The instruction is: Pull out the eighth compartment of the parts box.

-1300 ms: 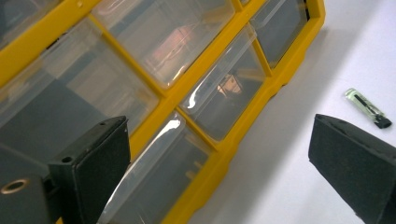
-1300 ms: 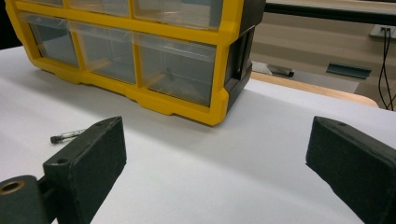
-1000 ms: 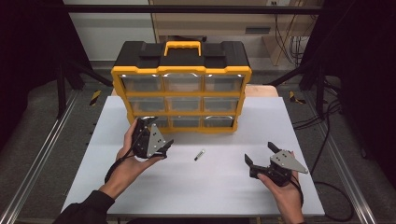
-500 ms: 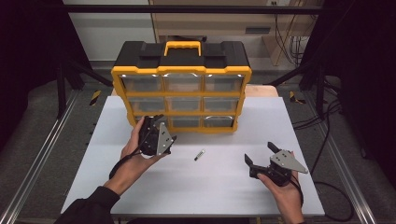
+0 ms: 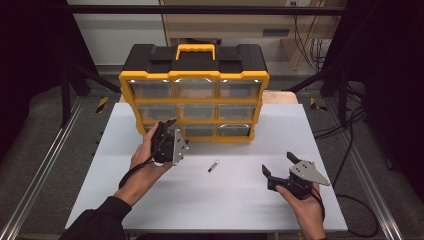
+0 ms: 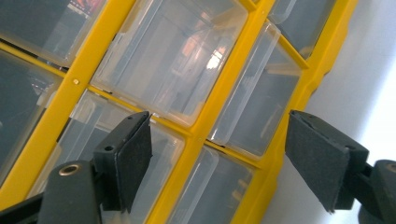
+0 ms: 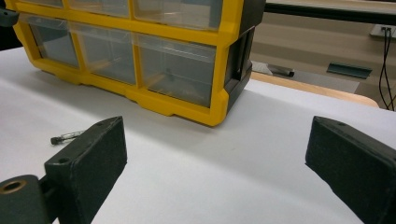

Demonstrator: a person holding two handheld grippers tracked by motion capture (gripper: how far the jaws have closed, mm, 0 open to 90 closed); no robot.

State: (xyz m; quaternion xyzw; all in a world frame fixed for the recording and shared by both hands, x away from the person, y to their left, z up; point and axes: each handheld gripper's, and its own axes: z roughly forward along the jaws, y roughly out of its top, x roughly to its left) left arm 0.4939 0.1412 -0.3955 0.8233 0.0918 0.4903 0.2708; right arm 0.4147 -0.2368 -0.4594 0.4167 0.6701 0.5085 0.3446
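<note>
Drawer cabinet [image 5: 194,95] stood at table's [image 5: 150,210] far edge. Left gripper [image 5: 167,129] held at bottom-left drawer [image 5: 152,128], jaws just closing, nothing clamped yet. Right gripper [image 5: 276,166] parked open. Drawer lip to be pinched next.

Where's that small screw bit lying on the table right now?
In the high view, the small bit lies on the white table, just in front of the drawer organizer, between both tongs.

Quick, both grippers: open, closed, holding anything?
Left gripper: open, jaws just been closing, nothing between them, at the drawer cabinet.
Right gripper: open, empty, over the table.
</note>
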